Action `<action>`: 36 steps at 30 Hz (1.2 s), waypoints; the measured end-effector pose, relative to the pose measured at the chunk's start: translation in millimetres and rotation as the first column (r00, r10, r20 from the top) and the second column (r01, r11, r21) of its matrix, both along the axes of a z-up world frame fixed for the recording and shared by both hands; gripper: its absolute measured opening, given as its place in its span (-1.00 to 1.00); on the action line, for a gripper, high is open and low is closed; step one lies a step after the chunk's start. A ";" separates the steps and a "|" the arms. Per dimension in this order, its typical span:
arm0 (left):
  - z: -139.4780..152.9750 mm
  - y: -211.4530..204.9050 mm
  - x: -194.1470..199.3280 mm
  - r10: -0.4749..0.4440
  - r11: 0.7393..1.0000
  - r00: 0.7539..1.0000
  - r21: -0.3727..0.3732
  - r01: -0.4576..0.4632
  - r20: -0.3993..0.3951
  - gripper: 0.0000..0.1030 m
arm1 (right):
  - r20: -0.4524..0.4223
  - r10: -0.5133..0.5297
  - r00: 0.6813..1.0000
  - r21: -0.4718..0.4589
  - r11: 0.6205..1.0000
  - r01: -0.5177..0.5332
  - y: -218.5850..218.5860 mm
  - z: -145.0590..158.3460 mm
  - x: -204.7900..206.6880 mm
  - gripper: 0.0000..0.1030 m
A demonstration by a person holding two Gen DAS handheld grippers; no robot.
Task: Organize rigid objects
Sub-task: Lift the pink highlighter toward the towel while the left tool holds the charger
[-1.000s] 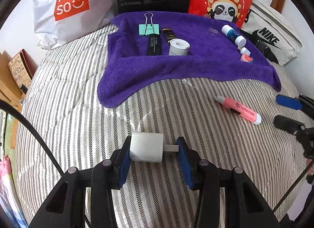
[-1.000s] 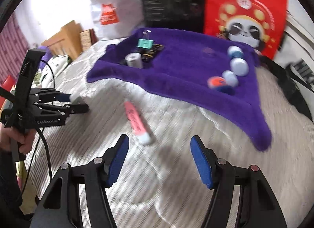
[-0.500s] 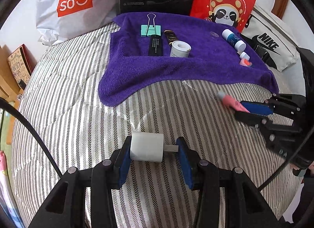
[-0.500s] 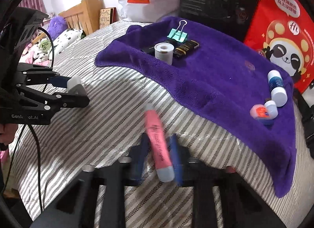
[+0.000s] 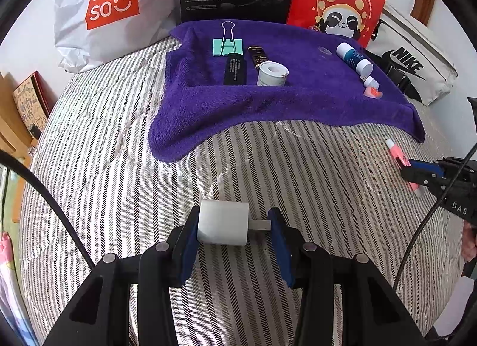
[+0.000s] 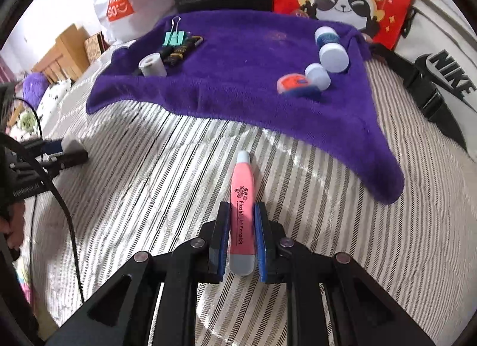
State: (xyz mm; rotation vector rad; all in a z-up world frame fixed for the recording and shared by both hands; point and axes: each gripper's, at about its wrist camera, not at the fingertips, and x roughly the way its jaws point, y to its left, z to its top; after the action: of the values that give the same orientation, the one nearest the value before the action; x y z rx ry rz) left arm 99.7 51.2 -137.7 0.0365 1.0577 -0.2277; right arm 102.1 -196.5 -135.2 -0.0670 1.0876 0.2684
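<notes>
Pink highlighter newly clamped, white charger held ready.
Left wrist view: the left gripper [image 5: 234,228] grips the white charger [image 5: 223,226] over the striped bedding [image 5: 98,173], unchanged. Right wrist view: the right gripper [image 6: 242,229], wide open a second ago, now has its jaws clenched on the pink highlighter [image 6: 243,214] just short of the purple towel [image 6: 238,83]; likely next it lifts to join the sorted items.

On the bed [image 5: 104,185], the towel [image 5: 298,107] lies behind the charger [image 5: 223,226], with the highlighter [image 6: 243,197] to its right.
</notes>
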 end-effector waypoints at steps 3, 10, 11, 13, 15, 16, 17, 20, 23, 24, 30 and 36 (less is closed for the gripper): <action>-0.6 -0.8 -0.3 -0.002 1.000 1.000 0.007 0.002 0.003 -0.18 | 0.016 0.015 1.000 -0.049 0.999 -0.015 6.1 -0.5 -3.5 -0.68; -1.4 -2.2 0.3 -0.004 1.000 1.000 0.017 0.004 0.006 -0.18 | 0.019 0.002 1.000 0.007 1.000 -0.002 -1.4 -1.1 -2.2 -0.67; -1.6 -2.5 0.4 -0.007 1.000 1.000 0.019 0.007 0.008 -0.18 | 0.022 0.005 1.000 0.003 1.000 -0.005 -1.4 -1.3 -3.5 -0.67; -1.9 -2.6 0.1 -0.006 1.000 1.000 0.020 0.006 0.012 -0.18 | 0.038 0.023 0.999 -0.030 0.999 -0.022 4.3 -1.9 -4.2 -0.67; -2.6 -3.8 -1.6 -0.006 1.000 1.000 0.029 0.005 0.024 -0.18 | 0.057 0.033 0.998 -0.033 0.999 -0.031 3.9 -2.5 -6.5 -0.67; -2.9 -4.7 -2.7 -0.004 0.999 1.000 0.035 0.003 0.031 -0.18 | 0.063 0.031 0.998 -0.018 0.999 -0.030 2.0 -2.8 -7.2 -0.66; -3.4 -5.3 -3.7 -0.004 0.999 0.999 0.039 0.002 0.040 -0.17 | 0.066 0.028 0.997 -0.004 1.000 -0.028 0.2 -3.1 -7.4 -0.66; -4.0 -3.8 -5.1 0.002 1.000 0.998 0.031 -0.003 0.055 -0.18 | 0.078 0.032 0.996 -0.007 0.999 -0.032 0.3 -3.6 -9.1 -0.67; -4.4 -4.3 -7.1 -0.004 0.999 0.997 0.037 0.001 0.071 -0.17 | 0.092 0.038 0.995 -0.024 0.999 -0.036 2.3 -3.9 -10.7 -0.67; -4.4 -3.7 -7.8 0.000 1.000 0.997 0.031 -0.003 0.076 -0.18 | 0.090 0.033 0.995 -0.015 0.999 -0.031 1.1 -3.9 -10.2 -0.66; -6.1 -3.8 -16.5 0.004 1.000 0.991 0.024 -0.008 0.132 -0.15 | 0.166 0.016 0.986 0.001 1.000 -0.016 -1.0 -6.9 -20.7 -0.67; -7.8 -4.1 -21.7 0.008 1.000 0.984 0.016 -0.011 0.177 -0.15 | 0.211 -0.009 0.978 0.012 1.000 0.007 -1.8 -8.2 -25.7 -0.67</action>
State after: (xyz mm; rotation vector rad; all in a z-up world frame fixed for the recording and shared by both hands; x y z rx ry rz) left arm 78.0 47.2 -145.5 0.0659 0.8821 -0.2031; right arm 76.4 -198.2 -143.4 -0.0792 0.8754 0.2539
